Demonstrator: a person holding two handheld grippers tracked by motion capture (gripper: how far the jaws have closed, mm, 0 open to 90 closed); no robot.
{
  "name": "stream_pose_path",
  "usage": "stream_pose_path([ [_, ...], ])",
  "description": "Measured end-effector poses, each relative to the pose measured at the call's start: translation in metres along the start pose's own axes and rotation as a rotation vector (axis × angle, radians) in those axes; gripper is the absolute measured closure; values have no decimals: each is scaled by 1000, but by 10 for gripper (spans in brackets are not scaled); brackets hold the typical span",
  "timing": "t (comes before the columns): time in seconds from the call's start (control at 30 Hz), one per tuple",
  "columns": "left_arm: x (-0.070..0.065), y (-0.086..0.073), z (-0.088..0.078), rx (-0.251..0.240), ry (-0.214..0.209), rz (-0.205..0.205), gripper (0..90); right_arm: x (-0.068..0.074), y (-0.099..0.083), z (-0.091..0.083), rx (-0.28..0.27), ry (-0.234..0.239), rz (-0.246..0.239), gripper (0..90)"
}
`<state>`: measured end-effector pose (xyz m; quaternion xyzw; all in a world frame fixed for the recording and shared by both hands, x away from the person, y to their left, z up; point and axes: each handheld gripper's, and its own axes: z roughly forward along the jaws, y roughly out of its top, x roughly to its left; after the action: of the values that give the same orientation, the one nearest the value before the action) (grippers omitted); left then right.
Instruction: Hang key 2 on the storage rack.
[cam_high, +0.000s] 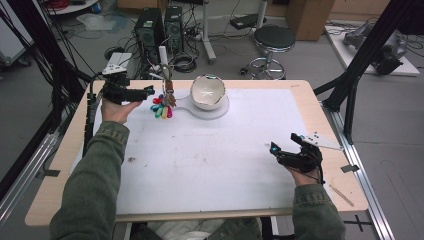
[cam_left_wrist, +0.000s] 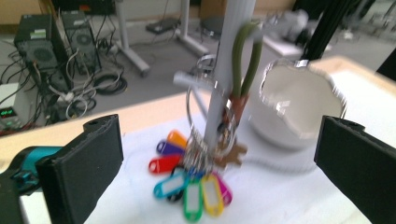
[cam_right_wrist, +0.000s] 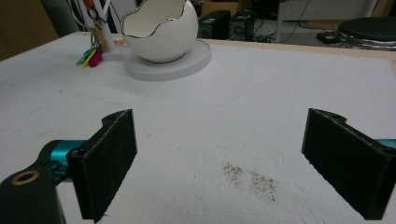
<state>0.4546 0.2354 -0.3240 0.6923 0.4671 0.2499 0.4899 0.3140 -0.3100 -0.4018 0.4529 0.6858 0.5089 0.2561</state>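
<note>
keys: bunch of keys (cam_high: 163, 107) with coloured tags hangs on a white post (cam_high: 163, 59), tags fanned on the tabletop (cam_high: 210, 165) at the post's foot. In the left gripper view the rings (cam_left_wrist: 201, 140) wrap the post and a green loop (cam_left_wrist: 246, 60) runs up beside it.
left tongs (cam_high: 150, 91): released, jaws wide apart, nothing between the pads. They sit just left of the bunch, close but not touching, pointing across at it.
bearing: from the left tongs the bunch lies straight ahead and slightly low; in the left gripper view it is centred between the two black jaws.
long axis: bunch hangs vertical along the post, tags splay flat at the bottom. Jaws stand either side of that axis, so a level approach would likely straddle it.
right tongs (cam_high: 274, 149): also released, jaws spread, nothing held. Parked at the near right of the tabletop, well apart from the keys.
nearer hand: left, clearly.
neighbour: white egg-shaped bowl (cam_high: 207, 92) on a round base (cam_high: 220, 111), just right of the post. Overshoot risk, I'd judge.
contact state: can't tell if the rings are hooked on a peg or merely looped round the post; view is blurred there.
</note>
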Motion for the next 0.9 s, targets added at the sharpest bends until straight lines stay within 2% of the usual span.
stream_pose_path([
  [0.13,2,-12,-6,1,10,-4,16,-1,0,0,-6,-6,1,96],
  [0.3,2,-21,-15,1,-14,-9,16,1,0,0,-8,-9,-1,96],
  [0.43,0,-25,-25,-6,-3,10,16,1,0,0,-8,-9,1,96],
  [0.5,-1,-27,-30,-15,-2,4,16,1,0,-1,-12,-11,-4,96],
  [0.9,-9,-46,-43,-19,10,19,17,0,1,-1,-19,-11,-1,96],
])
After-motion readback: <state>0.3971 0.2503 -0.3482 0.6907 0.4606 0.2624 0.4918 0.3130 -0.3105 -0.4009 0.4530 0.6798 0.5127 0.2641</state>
